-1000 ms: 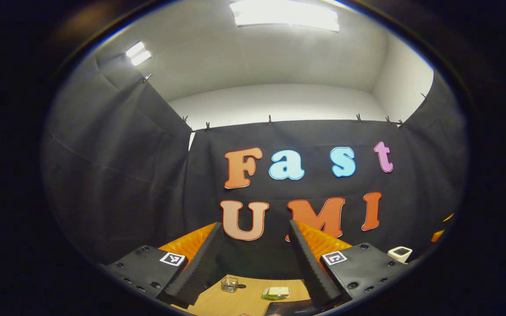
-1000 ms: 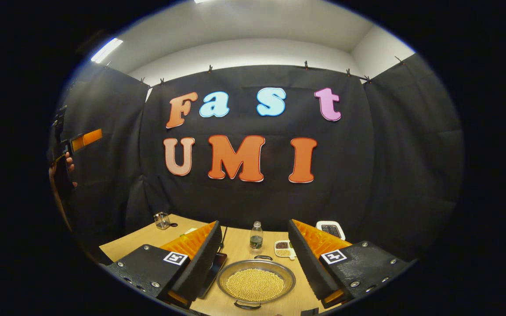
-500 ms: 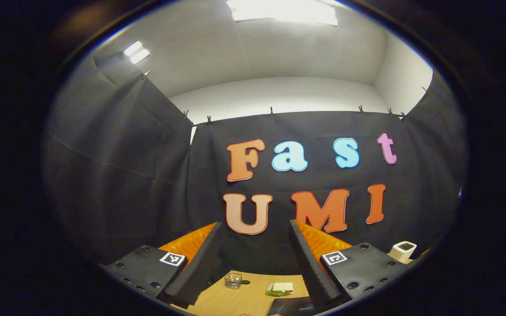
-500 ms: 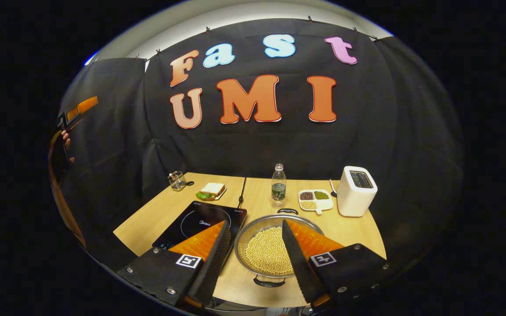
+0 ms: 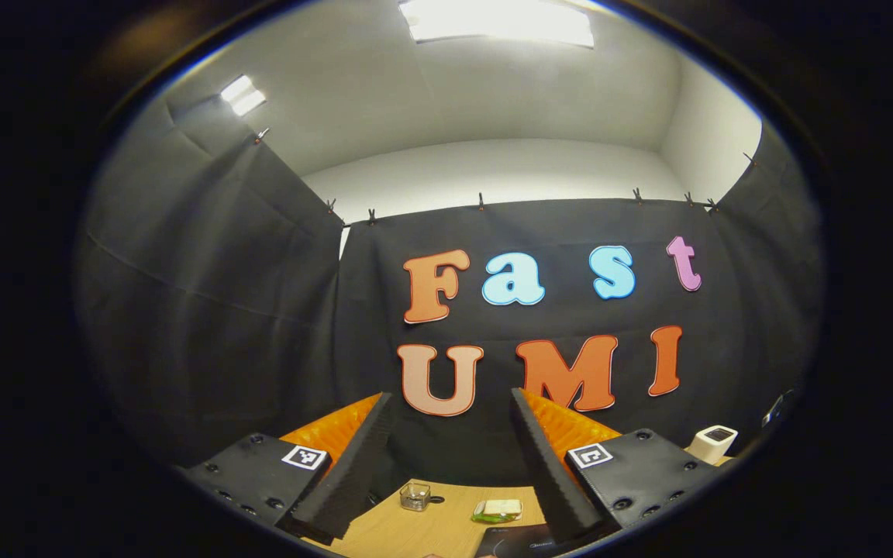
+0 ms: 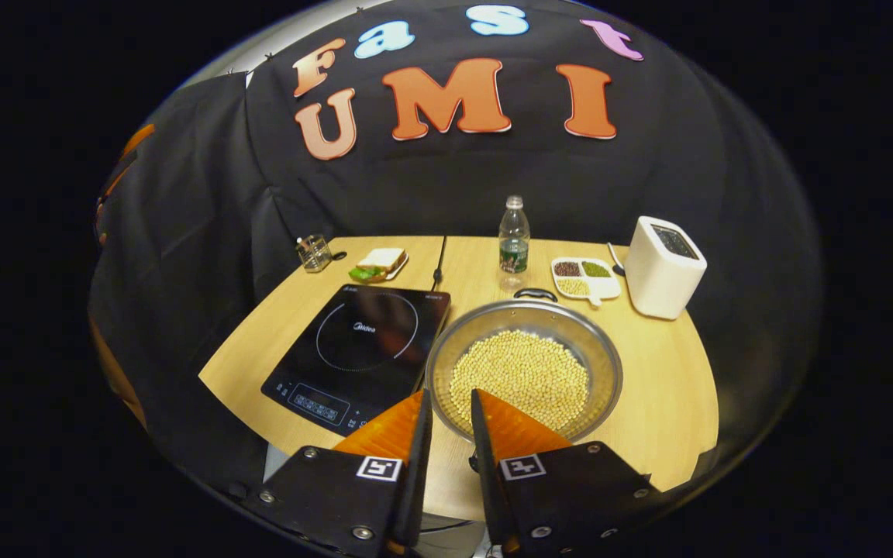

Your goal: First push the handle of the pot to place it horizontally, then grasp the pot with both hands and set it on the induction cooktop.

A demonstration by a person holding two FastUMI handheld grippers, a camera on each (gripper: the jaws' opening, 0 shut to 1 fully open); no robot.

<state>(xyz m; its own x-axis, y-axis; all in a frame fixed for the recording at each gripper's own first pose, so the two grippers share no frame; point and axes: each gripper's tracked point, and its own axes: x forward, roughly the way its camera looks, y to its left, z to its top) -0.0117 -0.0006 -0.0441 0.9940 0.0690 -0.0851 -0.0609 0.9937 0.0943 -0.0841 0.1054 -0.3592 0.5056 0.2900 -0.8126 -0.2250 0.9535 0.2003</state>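
Note:
In the right gripper view, a shallow metal pot (image 6: pixel 609 364) full of yellow beans (image 6: pixel 520 372) sits on the wooden table, just right of the black induction cooktop (image 6: pixel 361 341). One dark loop handle (image 6: pixel 534 294) shows at the pot's far rim. The near handle is hidden behind my fingers. My right gripper (image 6: pixel 449 394) hovers over the pot's near edge, its fingers drawn almost together with nothing between them. My left gripper (image 5: pixel 450 395) is held high facing the wall, open and holding nothing. A corner of the cooktop (image 5: pixel 520 544) shows beneath it.
Behind the pot stand a water bottle (image 6: pixel 514 240), a divided dish of beans (image 6: pixel 584 277) and a white toaster (image 6: pixel 663 267). A sandwich (image 6: pixel 378 262) and a small glass (image 6: pixel 312 252) lie at the far left. The table's front edge (image 6: pixel 671 434) curves below the pot.
My right gripper has tilted down and moved in over the pot's near rim while its fingers closed from wide apart to a narrow gap. The left gripper has barely moved.

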